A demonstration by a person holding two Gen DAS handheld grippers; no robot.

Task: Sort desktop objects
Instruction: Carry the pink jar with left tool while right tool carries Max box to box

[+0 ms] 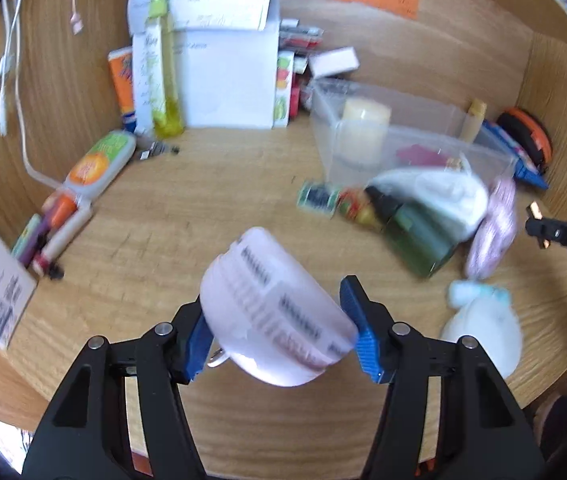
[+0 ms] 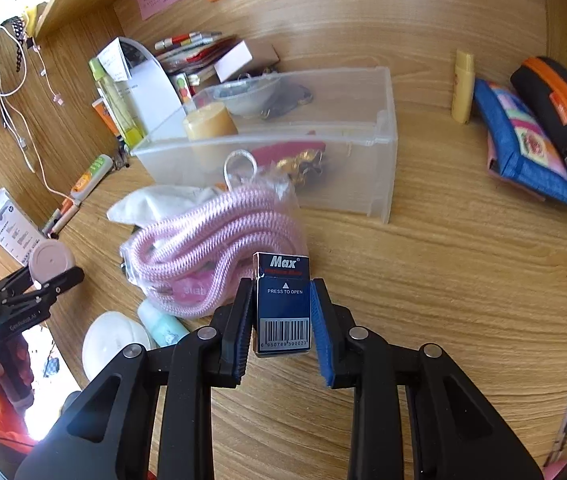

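Observation:
My left gripper (image 1: 277,328) is shut on a round pale pink jar (image 1: 273,312) with a barcode label, held above the wooden desk (image 1: 187,216); the jar (image 2: 49,260) and left gripper (image 2: 43,276) also show at the left of the right wrist view. My right gripper (image 2: 283,308) is shut on a small dark blue "Max" staple box (image 2: 283,304) with a barcode, just above the desk. A clear plastic bin (image 2: 343,148) holding a yellow candle (image 2: 207,124) stands behind. The bin (image 1: 383,132) also shows in the left wrist view.
A bagged pink rope (image 2: 211,248), a white cloth (image 2: 155,204), a dark green bottle (image 1: 415,236) and a white-and-teal bottle (image 2: 159,324) lie in front of the bin. Blue pouch (image 2: 523,148) and orange-black case (image 2: 555,108) at right; boxes, papers, pens at left.

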